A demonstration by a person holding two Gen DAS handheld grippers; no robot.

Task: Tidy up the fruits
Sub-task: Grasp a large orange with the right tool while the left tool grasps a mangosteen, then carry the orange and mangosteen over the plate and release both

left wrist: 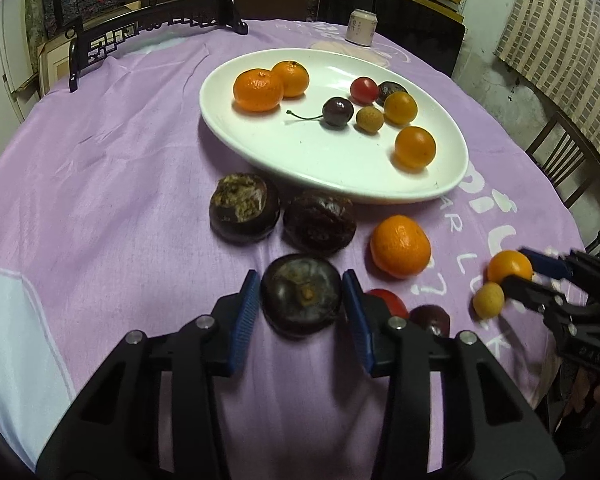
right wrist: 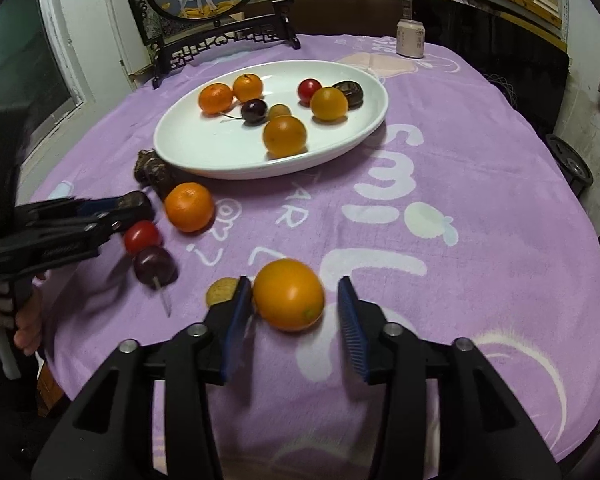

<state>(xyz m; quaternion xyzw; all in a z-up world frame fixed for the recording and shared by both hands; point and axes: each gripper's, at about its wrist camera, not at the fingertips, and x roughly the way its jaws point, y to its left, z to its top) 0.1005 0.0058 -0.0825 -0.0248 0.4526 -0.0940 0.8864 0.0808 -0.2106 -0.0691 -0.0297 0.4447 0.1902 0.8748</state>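
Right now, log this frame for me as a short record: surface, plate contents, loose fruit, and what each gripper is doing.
surface: purple cloth on a round table
plate: white oval plate holding nine pieces of fruit
loose fruit: two dark fruits and a mandarin near the plate
left gripper: open, fingers either side of a dark round fruit, small gaps showing
right gripper: open around a small orange fruit, not clamped
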